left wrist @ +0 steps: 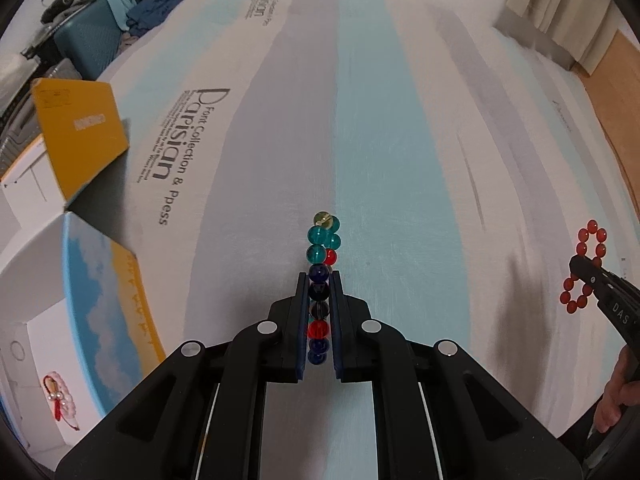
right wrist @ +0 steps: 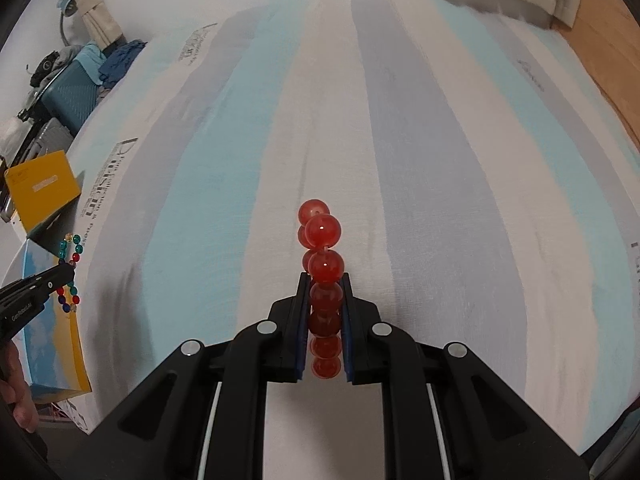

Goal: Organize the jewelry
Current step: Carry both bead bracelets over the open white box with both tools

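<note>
My left gripper (left wrist: 319, 280) is shut on a multicoloured bead bracelet (left wrist: 323, 240) with teal, red, dark blue and yellow beads, held edge-on above the striped bedsheet. It also shows at the far left of the right wrist view (right wrist: 70, 272). My right gripper (right wrist: 326, 280) is shut on a red bead bracelet (right wrist: 322, 236), also held edge-on above the sheet. That red bracelet shows as a loop at the right of the left wrist view (left wrist: 586, 268), pinched by the right gripper's fingers (left wrist: 588, 276).
An open box with a yellow lid (left wrist: 80, 136) and a blue sky-print panel (left wrist: 108, 300) stands at the left bed edge. Inside the white box lies a red-and-pearl ornament (left wrist: 58, 400). A teal suitcase with clothes (left wrist: 88, 36) sits behind. Curtains (left wrist: 560, 0) hang at the far right.
</note>
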`<state>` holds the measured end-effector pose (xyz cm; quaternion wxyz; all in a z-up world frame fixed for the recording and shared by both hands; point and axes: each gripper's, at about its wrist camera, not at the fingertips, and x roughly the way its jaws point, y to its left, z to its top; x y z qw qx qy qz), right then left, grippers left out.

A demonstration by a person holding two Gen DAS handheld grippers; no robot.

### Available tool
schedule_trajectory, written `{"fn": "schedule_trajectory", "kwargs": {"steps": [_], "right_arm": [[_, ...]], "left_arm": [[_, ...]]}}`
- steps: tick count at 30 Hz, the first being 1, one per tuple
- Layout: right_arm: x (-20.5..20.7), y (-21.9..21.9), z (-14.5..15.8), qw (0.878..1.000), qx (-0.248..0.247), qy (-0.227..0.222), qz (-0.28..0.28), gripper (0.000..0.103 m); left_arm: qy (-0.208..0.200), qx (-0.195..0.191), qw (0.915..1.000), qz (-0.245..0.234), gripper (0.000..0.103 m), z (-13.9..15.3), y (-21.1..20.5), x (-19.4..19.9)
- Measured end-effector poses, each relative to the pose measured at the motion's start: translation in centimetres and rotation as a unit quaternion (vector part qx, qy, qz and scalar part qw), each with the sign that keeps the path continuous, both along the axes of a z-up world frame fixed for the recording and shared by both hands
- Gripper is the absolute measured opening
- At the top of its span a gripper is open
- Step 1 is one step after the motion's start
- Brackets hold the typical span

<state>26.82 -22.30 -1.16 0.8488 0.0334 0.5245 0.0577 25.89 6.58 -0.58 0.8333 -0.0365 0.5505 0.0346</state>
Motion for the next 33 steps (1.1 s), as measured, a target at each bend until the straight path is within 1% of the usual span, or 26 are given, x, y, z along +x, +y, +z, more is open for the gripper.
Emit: {"fn": "schedule_trajectory", "kwargs": {"steps": [5,9,18,24,33], "right_arm": [[-1.6,1.3,1.6,1.000,-0.001,-0.011,0.006,0.012],[-2.5,2.6,2.5,1.000,-0.001,-0.016,0.015,0.012],[-4.6,7.0,4.6,0.999,0.004,-0.029,0.037,0.012],[-5.9,11.5,6.0,0.997,0.009,-0.042,0.065,0.012],[-8.4,20.8,7.8,0.990,0.024,-0.056,0.128,0.012]], "left_arm": [[-0.008,0.000,1.0000,0.001,0.008,1.3,0.6,-1.4],[-0.013,-0.009,0.9998,0.007,0.008,2.4,1.6,-2.7],[-0.030,-0.007,0.9993,0.022,0.008,4.8,4.8,-5.9],[-0.044,-0.003,0.9981,0.044,0.008,6.5,8.7,-8.3],[-0.054,0.006,0.9946,0.089,0.008,8.4,15.6,-12.2]]}}
